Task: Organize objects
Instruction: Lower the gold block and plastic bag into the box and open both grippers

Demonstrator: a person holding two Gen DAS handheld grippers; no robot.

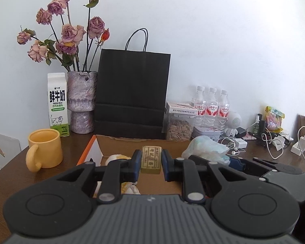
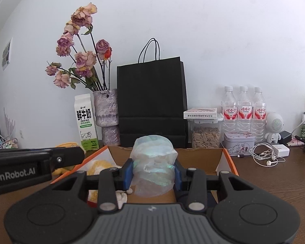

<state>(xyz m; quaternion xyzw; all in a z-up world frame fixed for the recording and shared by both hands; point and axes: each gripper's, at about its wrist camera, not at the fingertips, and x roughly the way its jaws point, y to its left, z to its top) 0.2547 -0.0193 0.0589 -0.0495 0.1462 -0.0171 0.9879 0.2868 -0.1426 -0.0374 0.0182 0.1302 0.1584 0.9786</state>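
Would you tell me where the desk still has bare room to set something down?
Bare wood lies in front of the yellow mug, at the desk's near-left corner, and right of the cardboard box, nearer than the earphones. The back row, milk carton through water bottles, is packed, and the far right tangles with chargers and cables.

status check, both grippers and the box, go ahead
Left gripper jaws around small olive-yellow printed block. Right gripper jaws shut on crumpled translucent plastic bag. Both above open brown cardboard box. Nothing blocking.
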